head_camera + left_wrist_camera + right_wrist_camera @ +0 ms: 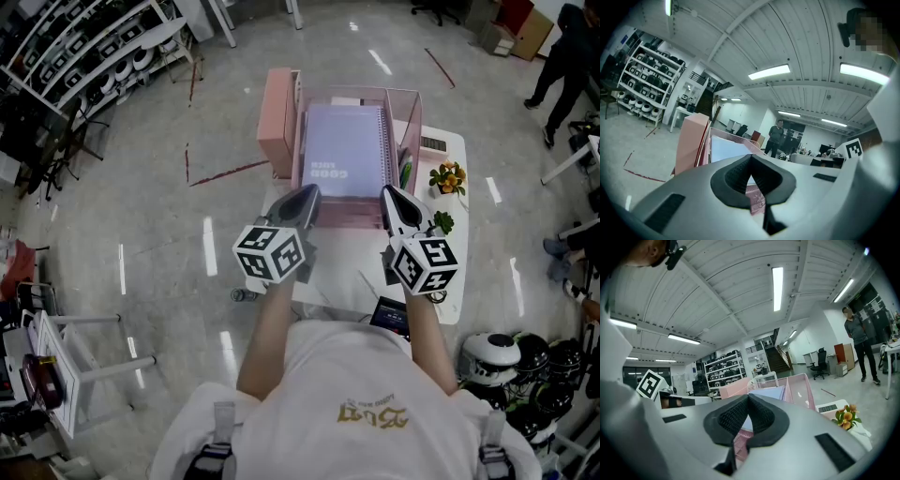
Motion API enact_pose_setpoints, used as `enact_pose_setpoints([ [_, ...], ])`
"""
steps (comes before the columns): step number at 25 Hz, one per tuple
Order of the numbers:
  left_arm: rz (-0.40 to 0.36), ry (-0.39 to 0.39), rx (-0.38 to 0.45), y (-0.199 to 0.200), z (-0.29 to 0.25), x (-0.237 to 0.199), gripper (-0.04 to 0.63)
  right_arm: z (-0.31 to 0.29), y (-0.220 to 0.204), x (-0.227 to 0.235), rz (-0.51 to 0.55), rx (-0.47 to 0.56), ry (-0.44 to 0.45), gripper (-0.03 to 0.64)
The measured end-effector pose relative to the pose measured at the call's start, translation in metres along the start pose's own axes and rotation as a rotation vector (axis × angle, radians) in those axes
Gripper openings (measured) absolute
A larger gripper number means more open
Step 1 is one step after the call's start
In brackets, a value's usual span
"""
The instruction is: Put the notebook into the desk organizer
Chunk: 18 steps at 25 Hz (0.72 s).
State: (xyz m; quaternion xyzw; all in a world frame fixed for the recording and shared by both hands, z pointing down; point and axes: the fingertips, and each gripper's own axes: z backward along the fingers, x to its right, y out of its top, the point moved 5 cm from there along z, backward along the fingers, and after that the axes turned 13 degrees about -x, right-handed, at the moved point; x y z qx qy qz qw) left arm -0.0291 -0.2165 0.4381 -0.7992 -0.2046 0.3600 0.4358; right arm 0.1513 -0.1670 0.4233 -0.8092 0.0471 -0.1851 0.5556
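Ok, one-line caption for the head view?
Left gripper and right gripper, both shut, before the pink desk organizer holding the purple notebook.

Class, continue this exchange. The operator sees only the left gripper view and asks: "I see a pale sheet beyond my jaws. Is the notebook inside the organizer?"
Observer: Yes. In the head view the notebook lies within the pink desk organizer, spiral edge to the right.
Operator: And the right gripper?
Observer: The right gripper is shut and empty, at the organizer's front edge.
Operator: Anything beside the organizer there?
Observer: Some orange flowers stand on the table, right of it.
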Motion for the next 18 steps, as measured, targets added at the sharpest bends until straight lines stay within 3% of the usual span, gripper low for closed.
enact_pose_setpoints([
  [18,0.011,-0.012,0.008,0.001,0.007,-0.003,0.017,-0.001,-0.001,-0.011,0.004,0.005,0.025,0.009],
])
